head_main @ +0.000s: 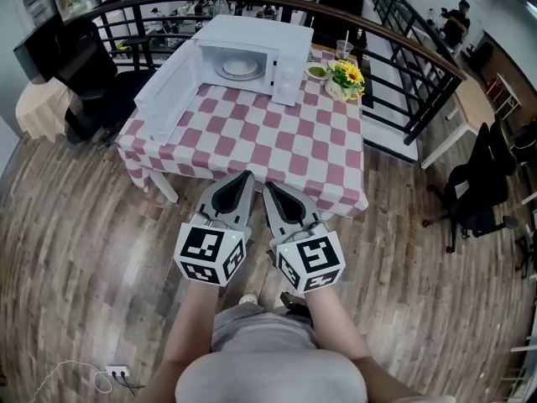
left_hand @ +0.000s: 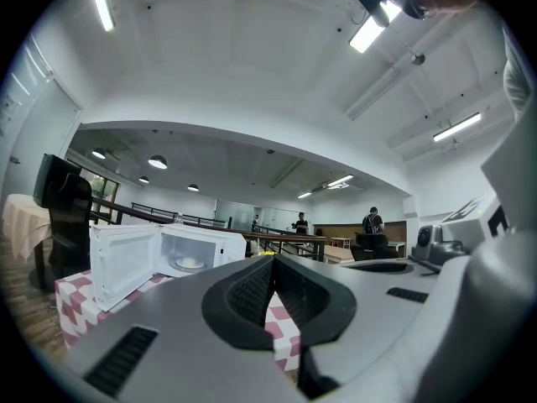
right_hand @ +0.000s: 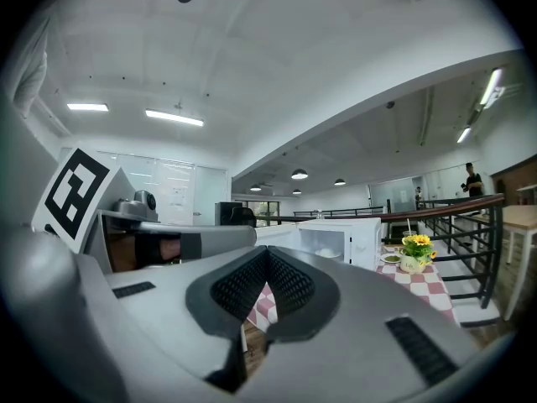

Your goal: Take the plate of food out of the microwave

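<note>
A white microwave (head_main: 267, 44) stands at the far side of the checkered table (head_main: 277, 145), its door (head_main: 168, 86) swung open to the left. Inside it sits a white plate of food (head_main: 242, 65), also seen small in the left gripper view as a plate of food (left_hand: 190, 264). My left gripper (head_main: 246, 178) and right gripper (head_main: 272, 190) hang side by side just short of the table's near edge, well away from the microwave. Both are shut with nothing between the jaws, as the left gripper (left_hand: 273, 263) and right gripper (right_hand: 268, 253) show in their own views.
A pot of yellow flowers (head_main: 346, 78) and a small green dish (head_main: 317, 71) stand right of the microwave. A dark railing (head_main: 394, 36) curves behind the table. Black office chairs stand at the left (head_main: 88, 78) and right (head_main: 482, 183). The floor is wood planks.
</note>
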The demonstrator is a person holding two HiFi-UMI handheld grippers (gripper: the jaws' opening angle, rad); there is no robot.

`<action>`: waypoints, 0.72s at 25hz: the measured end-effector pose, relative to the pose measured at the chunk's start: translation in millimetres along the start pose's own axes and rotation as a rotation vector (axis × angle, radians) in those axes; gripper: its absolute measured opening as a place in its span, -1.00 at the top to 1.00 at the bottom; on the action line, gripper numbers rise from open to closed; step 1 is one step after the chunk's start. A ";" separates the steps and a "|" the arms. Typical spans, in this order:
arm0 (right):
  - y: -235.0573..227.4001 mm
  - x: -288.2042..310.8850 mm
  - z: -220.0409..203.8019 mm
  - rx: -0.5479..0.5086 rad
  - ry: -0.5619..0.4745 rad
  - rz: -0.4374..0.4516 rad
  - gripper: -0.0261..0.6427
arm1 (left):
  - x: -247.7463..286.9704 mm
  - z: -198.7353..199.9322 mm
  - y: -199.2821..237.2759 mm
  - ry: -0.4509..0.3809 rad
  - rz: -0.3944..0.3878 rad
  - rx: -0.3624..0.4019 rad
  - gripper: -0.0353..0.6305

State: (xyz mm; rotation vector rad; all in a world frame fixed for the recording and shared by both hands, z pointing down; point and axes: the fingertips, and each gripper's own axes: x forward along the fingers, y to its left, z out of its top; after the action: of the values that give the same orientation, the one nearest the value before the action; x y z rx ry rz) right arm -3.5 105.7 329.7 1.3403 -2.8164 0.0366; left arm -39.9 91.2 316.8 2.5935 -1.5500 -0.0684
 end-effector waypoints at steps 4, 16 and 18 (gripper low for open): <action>4.8 11.6 -5.5 -0.011 0.023 0.001 0.85 | 0.8 -2.8 14.2 -0.001 -0.001 -0.018 0.88; 7.4 32.6 -16.9 -0.012 0.050 -0.005 0.84 | 6.5 -12.7 39.8 0.010 0.003 -0.047 0.88; 3.5 36.5 -17.5 -0.011 0.050 -0.007 0.84 | 11.3 -13.0 43.6 0.010 0.006 -0.050 0.88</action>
State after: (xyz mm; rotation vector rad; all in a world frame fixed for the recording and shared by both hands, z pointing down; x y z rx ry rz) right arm -29.1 80.1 348.3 1.3280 -2.7662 0.0537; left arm -71.4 61.8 335.4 2.5475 -1.5322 -0.0927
